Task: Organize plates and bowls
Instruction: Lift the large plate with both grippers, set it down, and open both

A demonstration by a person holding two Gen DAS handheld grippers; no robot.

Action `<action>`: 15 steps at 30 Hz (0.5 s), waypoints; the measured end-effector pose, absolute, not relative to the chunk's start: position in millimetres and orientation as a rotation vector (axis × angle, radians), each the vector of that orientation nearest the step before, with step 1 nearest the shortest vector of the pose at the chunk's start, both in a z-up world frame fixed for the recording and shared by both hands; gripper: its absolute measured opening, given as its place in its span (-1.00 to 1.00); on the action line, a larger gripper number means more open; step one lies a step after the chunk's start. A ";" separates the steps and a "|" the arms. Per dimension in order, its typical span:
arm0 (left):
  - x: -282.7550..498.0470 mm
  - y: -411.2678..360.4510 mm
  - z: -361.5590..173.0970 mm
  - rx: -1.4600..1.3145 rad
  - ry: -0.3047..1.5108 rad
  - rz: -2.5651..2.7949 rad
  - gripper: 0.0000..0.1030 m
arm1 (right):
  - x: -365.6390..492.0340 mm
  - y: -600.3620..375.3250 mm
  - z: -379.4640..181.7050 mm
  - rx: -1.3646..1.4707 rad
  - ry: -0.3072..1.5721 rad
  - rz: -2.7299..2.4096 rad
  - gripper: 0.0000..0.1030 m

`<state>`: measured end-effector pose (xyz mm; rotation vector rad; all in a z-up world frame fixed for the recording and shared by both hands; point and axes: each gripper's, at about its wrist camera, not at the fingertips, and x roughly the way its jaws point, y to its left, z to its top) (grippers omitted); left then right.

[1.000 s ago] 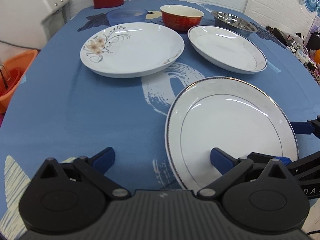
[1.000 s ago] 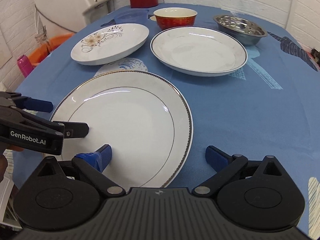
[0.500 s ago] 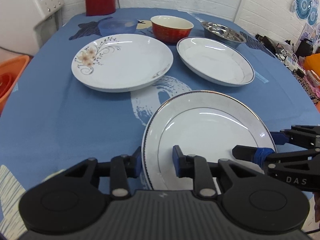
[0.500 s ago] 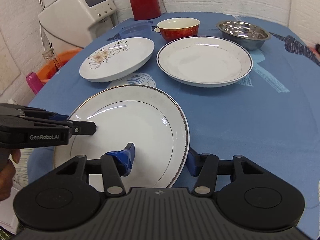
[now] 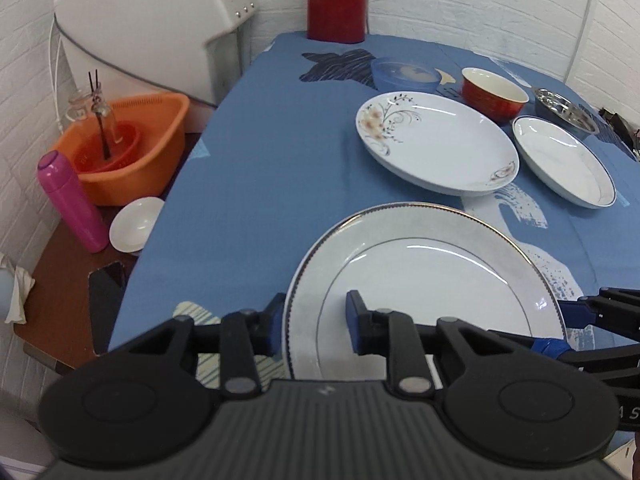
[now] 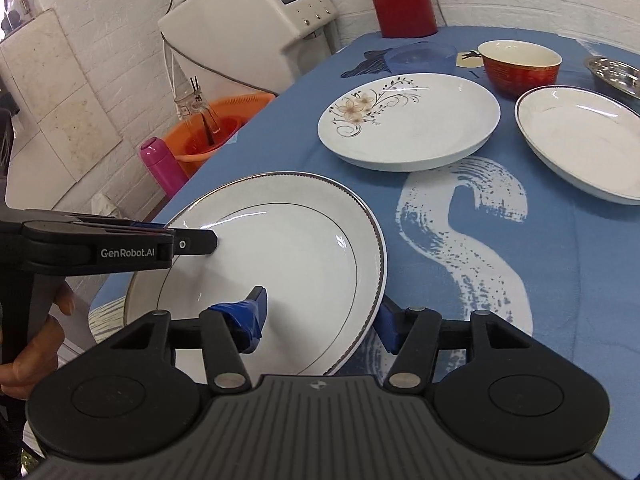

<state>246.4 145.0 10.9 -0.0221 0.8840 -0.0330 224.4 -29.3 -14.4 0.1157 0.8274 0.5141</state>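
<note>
A large white plate with a gold rim is held tilted above the blue table's near left part. My left gripper is shut on the plate's left rim, one finger under it and one on top. On the opposite rim my right gripper is likewise shut. Each gripper shows in the other's view: the left gripper, the right gripper. Farther back lie a floral plate, a deep white plate, a red bowl, a steel bowl and a blue translucent bowl.
A red thermos stands at the table's far edge. Left of the table, a low stand holds an orange basin, a pink bottle and a small white bowl. A white appliance stands behind them.
Both grippers went from open around the plate's rim to shut on it. The plate has come up off the table and shifted left, and both views have swung left.
</note>
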 end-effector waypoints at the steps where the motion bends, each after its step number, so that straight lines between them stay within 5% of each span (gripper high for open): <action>1: 248.3 146.4 8.6 -0.032 0.887 -0.041 -0.57 | 224.4 -28.6 -14.2 0.104 0.830 0.499 -0.16; 9: 259.8 136.7 -7.9 -0.061 0.877 -0.079 -0.53 | 229.6 -32.4 -20.2 0.030 0.842 0.433 -0.10; 11: 257.0 138.5 -9.0 -0.055 0.876 -0.094 -0.26 | 227.3 -29.5 -19.8 -0.022 0.849 0.457 -0.10; 12: 255.8 140.8 -8.5 -0.060 0.876 -0.099 0.22 | 228.8 -31.9 -17.8 -0.029 0.862 0.473 -0.14; 15: 252.5 154.8 3.3 -0.085 0.817 -0.080 0.23 | 235.7 -56.6 0.5 0.061 0.809 0.411 -0.12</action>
